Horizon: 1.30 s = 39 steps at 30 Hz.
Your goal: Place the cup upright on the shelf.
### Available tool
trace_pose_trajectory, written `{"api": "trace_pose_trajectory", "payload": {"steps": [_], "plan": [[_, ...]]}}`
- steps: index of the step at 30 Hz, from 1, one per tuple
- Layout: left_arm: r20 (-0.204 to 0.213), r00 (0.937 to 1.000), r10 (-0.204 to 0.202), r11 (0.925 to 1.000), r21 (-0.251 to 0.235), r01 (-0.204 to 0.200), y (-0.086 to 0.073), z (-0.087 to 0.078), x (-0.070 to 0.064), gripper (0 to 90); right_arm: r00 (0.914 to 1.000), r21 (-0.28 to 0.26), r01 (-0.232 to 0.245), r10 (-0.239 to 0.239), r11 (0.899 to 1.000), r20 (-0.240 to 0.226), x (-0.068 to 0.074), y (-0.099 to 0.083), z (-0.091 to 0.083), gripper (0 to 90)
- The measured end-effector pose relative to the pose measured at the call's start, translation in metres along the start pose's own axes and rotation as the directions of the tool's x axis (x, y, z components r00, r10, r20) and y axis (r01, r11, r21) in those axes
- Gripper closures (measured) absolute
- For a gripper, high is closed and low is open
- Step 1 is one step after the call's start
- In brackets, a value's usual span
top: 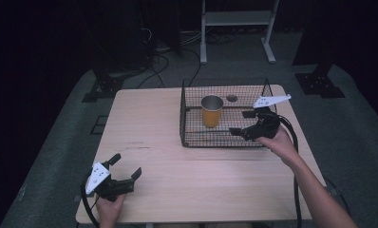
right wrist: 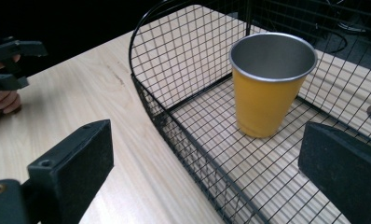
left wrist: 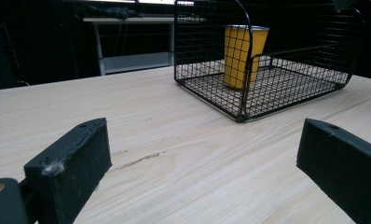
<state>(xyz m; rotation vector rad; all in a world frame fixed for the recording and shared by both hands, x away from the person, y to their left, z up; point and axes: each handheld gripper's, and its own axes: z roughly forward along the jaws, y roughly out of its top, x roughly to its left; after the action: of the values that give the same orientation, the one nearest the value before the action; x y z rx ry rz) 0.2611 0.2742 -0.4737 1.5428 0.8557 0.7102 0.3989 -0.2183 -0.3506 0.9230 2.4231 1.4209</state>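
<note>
Right gripper view: my released right hand-held gripper [right wrist: 207, 175] nears the yellow cup [right wrist: 267, 86]; clipping the basket [right wrist: 174, 126] rim could topple it.

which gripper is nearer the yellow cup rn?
Right. The right gripper hovers open at the wire basket's near right side, beside the yellow cup. The left gripper sits open near the table's front left edge, well away.

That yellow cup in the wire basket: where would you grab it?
Grip the yellow cup across its upper wall, coming down from above. It stands upright, and the wire basket walls fence its sides. The open right gripper is nearest.
</note>
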Motion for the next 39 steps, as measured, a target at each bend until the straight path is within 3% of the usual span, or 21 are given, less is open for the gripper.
{"api": "trace_pose_trajectory", "payload": {"steps": [26, 27, 39], "plan": [[-0.003, 1.0, 0.0, 1.0, 0.001, 0.0, 0.0, 0.0, 0.0, 2.2, 0.9999, -0.032, -0.008, 0.008, 0.999, -0.01, 0.018, -0.044, -0.026, 2.6], [-0.003, 1.0, 0.002, 1.0, 0.003, -0.002, 0.0, 0.0, 0.0, 2.2, 1.0, -0.029, -0.007, 0.007, 1.0, -0.006, 0.019, -0.048, -0.027, 6.4], [-0.004, 1.0, 0.004, 1.0, 0.005, -0.004, 0.0, 0.0, 0.0, 2.2, 0.9994, -0.012, -0.033, 0.033, 0.999, 0.012, 0.015, -0.071, -0.029, 6.4]]}}
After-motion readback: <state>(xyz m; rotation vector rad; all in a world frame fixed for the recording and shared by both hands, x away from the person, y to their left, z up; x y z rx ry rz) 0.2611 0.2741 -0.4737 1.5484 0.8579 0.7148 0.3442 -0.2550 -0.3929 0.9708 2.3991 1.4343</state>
